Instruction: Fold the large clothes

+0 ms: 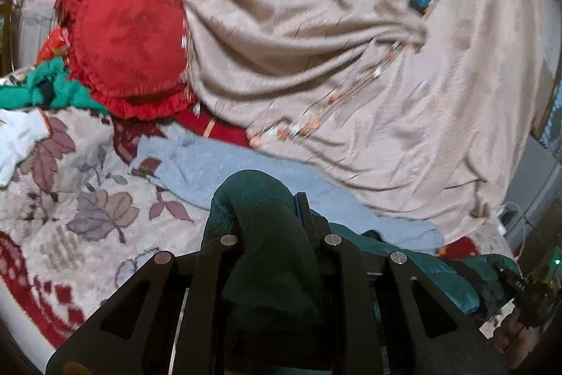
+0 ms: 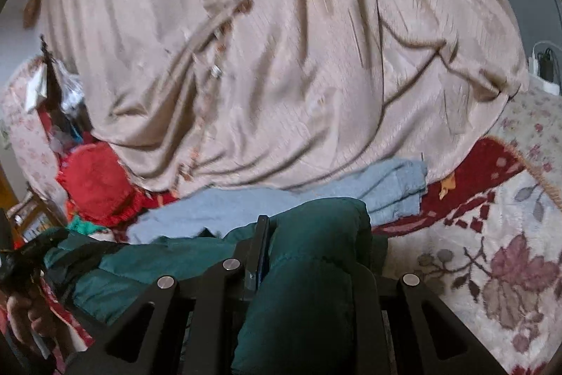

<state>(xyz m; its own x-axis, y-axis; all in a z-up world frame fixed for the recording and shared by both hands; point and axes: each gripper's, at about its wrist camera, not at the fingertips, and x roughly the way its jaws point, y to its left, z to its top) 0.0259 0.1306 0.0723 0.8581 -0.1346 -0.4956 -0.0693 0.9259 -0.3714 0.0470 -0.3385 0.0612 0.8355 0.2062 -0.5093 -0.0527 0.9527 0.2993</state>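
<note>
Both claws — left claw (image 1: 270, 217) and right claw (image 2: 309, 234) — clench the dark-green quilted padded jacket (image 2: 147, 266), its edge stretched between them over the floral bedspread (image 1: 70, 199) — presumably to fold evenly.

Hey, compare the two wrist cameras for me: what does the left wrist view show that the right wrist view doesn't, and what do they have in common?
Only the left wrist view: a white cloth at the left edge beside the bright green garment, and the right hand-held gripper seen from outside.

Only the right wrist view: white chargers at the right edge, and the hand holding the left hand-held gripper.

Both: each gripper shut on the dark green jacket, above a grey-blue garment, with the red frilled cushion, the beige curtain and the leaf-patterned blanket.
</note>
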